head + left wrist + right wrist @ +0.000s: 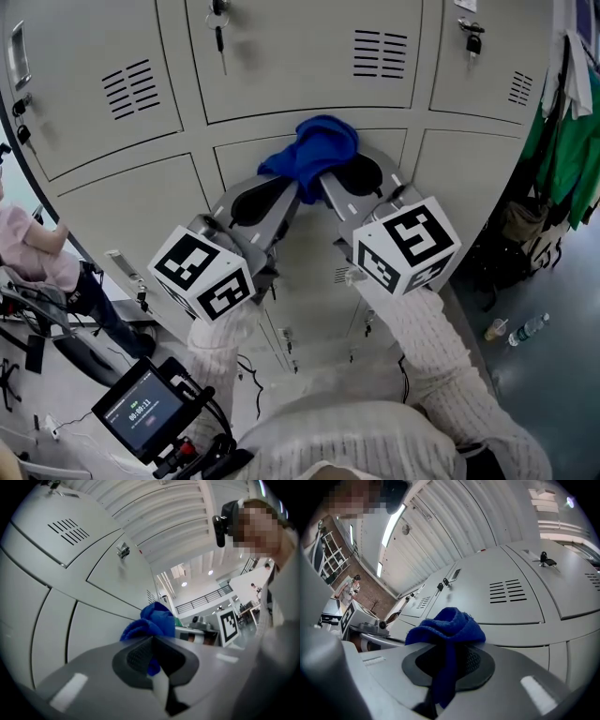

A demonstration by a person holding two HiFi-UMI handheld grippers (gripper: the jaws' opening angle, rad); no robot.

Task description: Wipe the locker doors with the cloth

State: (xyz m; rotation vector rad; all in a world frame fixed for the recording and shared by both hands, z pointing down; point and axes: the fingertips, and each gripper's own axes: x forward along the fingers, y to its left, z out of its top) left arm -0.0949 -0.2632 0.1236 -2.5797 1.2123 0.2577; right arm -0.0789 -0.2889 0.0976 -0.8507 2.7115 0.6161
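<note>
The locker doors (300,66) fill most of what you face, a grey bank in rows with vent slots and keyed locks. None of them shows a streak, damp patch or dirt, so you cannot read off which doors are wiped. By my judgement, treat nearly the whole bank as left to do.

Your left tool (281,202) and right tool (337,192) meet in a V at the seam between an upper and a lower door. Each is clamped on the blue cloth (314,155), the left pinching one edge and the right with a tail of it hanging down between its jaws. The cloth sits bunched at the tips, right at the door face, though no view confirms that it is pressed on.

The head view alone shows both tools together. The left gripper view shows the cloth (152,620) against the door panels, with the other tool's marker cube (229,627) beyond it. The right gripper view shows the cloth (447,625), and a key (546,559) in its lock near the top of the door above.
</note>
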